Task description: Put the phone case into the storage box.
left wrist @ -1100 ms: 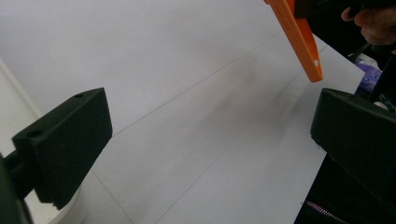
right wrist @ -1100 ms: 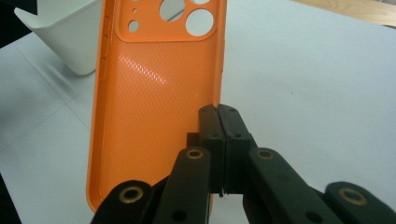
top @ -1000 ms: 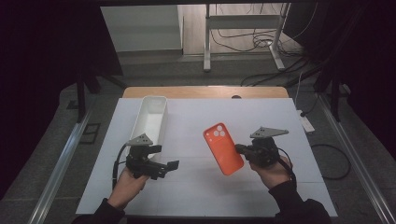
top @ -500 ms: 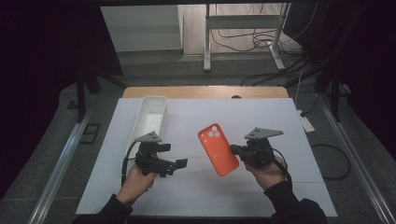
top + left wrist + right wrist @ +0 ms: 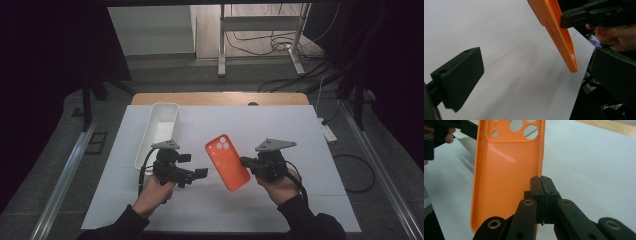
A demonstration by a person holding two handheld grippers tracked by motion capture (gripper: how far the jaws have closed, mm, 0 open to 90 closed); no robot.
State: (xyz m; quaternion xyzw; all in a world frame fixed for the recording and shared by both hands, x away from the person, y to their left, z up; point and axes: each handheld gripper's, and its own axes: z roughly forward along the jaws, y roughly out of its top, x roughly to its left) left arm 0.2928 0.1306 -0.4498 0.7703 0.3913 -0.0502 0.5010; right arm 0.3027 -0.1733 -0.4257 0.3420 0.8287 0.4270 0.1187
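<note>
Gripping the orange phone case (image 5: 228, 161) by one long edge, the right gripper (image 5: 245, 162) had its jaws pressed together on that rim, and the right gripper view showed the two black pads meeting on the case's side wall (image 5: 507, 180). The case hung clear of the white table (image 5: 300, 130), held up in the air between the two hands, near the middle of the table. Its long axis ran on a slant in the high view, camera-hole end up and away toward the far left, plain end down toward the person and to the right. The open, hollow side faced the right gripper's camera, with the textured inner back and the round cut-outs at the far end.

The left gripper (image 5: 202, 174) sat just to the left of the case, jaws standing well apart with nothing between them. In the left gripper view, one black pad (image 5: 459, 77) stood at the left, and the case's button edge (image 5: 556, 32) slanted down from the top, its lower corner hanging above the table.

Behind the left gripper lay the white tray (image 5: 159, 131), lengthwise away from the person.
</note>
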